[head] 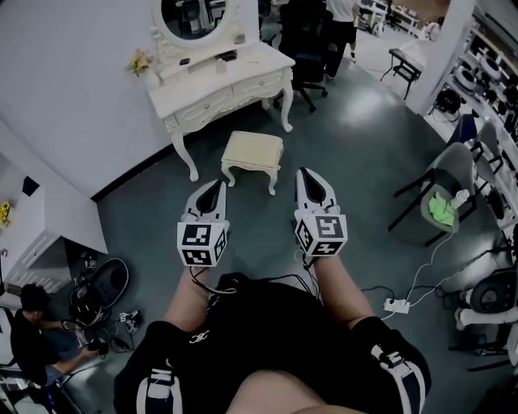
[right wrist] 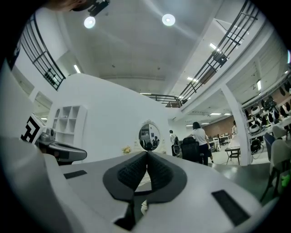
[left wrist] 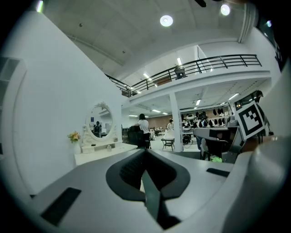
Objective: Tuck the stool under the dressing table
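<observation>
A cream cushioned stool [head: 252,156] with carved legs stands on the grey floor, out in front of the white dressing table [head: 222,87] with its oval mirror [head: 193,18]. My left gripper [head: 212,186] is shut and empty, its tip just short of the stool's near left side. My right gripper [head: 311,178] is shut too, holding nothing, near the stool's right legs. In the left gripper view the left gripper [left wrist: 145,152] points toward the dressing table [left wrist: 97,152]. The right gripper [right wrist: 147,154] faces the mirror [right wrist: 148,136] in the right gripper view; the stool is hidden by the jaws in both.
A black office chair [head: 304,44] stands right of the dressing table, with a person [head: 343,19] behind it. A grey chair [head: 441,198] with a green cloth sits at the right. A power strip [head: 396,305] and cables lie on the floor. A person [head: 36,340] crouches at bottom left.
</observation>
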`<state>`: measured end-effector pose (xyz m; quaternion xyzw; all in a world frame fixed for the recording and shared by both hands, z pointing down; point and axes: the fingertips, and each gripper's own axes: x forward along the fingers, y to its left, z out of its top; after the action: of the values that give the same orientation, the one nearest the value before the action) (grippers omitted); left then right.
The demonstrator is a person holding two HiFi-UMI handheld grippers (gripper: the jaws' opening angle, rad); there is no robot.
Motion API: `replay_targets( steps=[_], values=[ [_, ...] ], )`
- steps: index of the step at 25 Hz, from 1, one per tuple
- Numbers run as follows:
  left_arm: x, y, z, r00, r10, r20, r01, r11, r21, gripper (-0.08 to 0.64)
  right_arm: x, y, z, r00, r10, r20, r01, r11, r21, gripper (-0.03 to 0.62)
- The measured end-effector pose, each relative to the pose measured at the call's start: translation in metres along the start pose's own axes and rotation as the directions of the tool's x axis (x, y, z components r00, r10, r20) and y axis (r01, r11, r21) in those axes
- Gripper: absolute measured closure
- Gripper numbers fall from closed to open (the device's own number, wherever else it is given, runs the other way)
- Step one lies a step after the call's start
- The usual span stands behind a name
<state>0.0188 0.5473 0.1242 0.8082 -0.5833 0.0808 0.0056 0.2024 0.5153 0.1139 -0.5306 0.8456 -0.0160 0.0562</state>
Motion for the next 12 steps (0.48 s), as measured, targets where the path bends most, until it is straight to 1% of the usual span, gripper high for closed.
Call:
replay_targets(
  steps=[3, 7, 9, 12],
  values=[
    [0.008, 0.000, -0.001, 1.000, -0.006, 0.006, 0.006, 1.000, -0.011, 0.541, 0.005, -0.006, -0.005, 1.000, 0.004, -0.001, -0.004, 1.000, 0.002, 0.577],
    [0.028, 0.012, -0.006, 1.000, 0.001, 0.009, -0.001, 1.000, -0.021, 0.541, 0.024, -0.014, -0.011, 1.000, 0.005, 0.000, -0.005, 1.000, 0.015, 0.577],
    [0.043, 0.021, -0.011, 1.000, -0.001, 0.009, 0.001, 1.000, -0.023, 0.541, 0.039, -0.017, -0.017, 1.000, 0.008, -0.005, -0.008, 1.000, 0.029, 0.577],
    [0.077, 0.037, -0.013, 1.000, -0.011, 0.015, 0.011, 0.999, -0.031, 0.541, 0.072, -0.027, -0.021, 1.000, -0.002, -0.008, 0.002, 1.000, 0.021, 0.577]
  ],
)
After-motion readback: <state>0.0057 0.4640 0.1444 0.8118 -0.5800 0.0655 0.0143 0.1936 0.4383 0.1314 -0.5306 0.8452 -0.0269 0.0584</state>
